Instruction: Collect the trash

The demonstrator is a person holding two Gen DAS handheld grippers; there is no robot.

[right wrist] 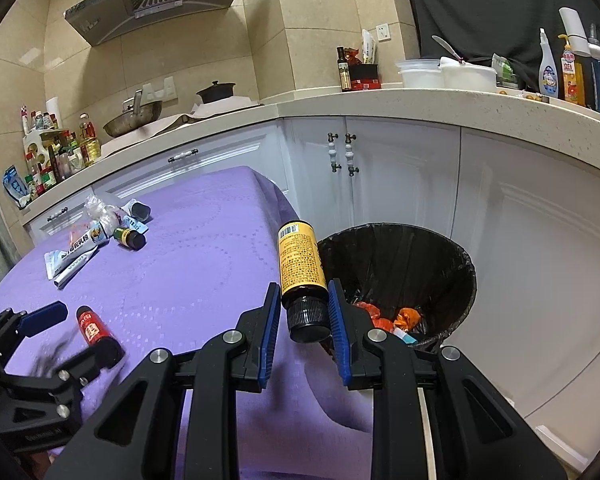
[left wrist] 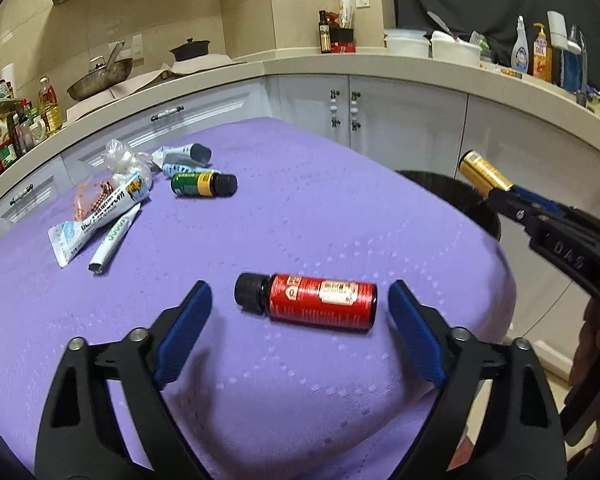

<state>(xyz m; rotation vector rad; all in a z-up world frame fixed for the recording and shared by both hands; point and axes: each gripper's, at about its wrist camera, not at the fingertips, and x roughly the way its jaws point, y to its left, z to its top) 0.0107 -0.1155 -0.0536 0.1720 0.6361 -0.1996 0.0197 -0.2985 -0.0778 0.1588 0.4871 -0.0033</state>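
A red bottle (left wrist: 320, 300) with a black cap lies on its side on the purple table (left wrist: 300, 216). My left gripper (left wrist: 300, 308) is open, its blue pads on either side of the bottle, not touching it. It also shows in the right wrist view (right wrist: 76, 336) around the red bottle (right wrist: 94, 328). My right gripper (right wrist: 304, 312) is shut on a yellow bottle (right wrist: 300, 264), gripping it at the black cap end, at the table's edge beside the black-lined trash bin (right wrist: 452, 256). The yellow bottle (left wrist: 484, 174) also shows in the left wrist view.
At the table's far left lie a green bottle (left wrist: 202, 184), several squeezed tubes (left wrist: 100, 224) and a crumpled plastic bag (left wrist: 124, 160). The bin holds orange and red wrappers (right wrist: 396, 318). White cabinets (right wrist: 400, 168) and a cluttered counter stand behind.
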